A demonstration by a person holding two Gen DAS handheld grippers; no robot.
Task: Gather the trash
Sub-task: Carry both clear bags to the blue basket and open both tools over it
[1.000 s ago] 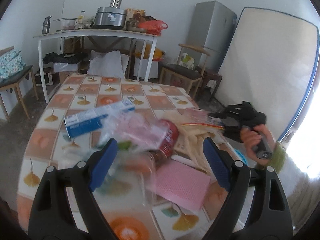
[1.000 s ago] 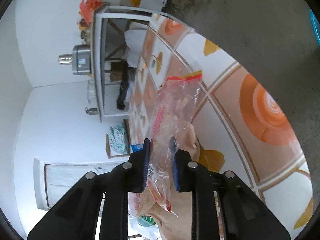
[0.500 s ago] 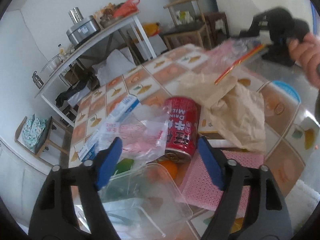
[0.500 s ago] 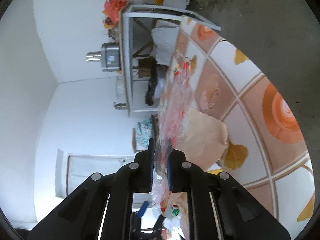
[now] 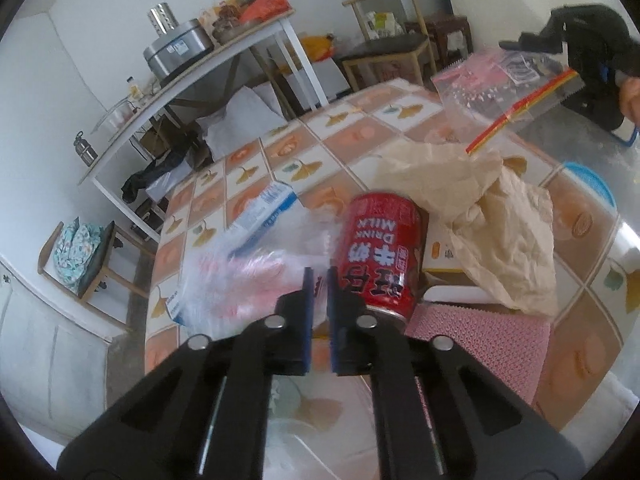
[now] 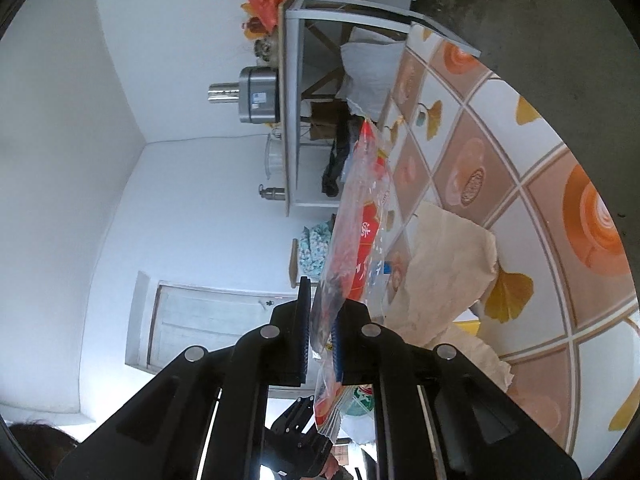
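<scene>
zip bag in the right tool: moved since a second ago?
Yes. The zip bag, pinched in the right tool, was lying against the tiled table; now it hangs clear of it.

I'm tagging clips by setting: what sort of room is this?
Probably a lived-in home's kitchen or dining room: a patterned dining table, a rice cooker on a side table, and wooden chairs.

White walls (image 5: pixel 60 80), cluttered side table (image 5: pixel 224 54)

Red can (image 5: pixel 378 256) with white lettering, pink mat (image 5: pixel 480 328), tan paper (image 5: pixel 500 220), orange-and-white ginkgo-leaf tablecloth (image 5: pixel 360 132).
</scene>
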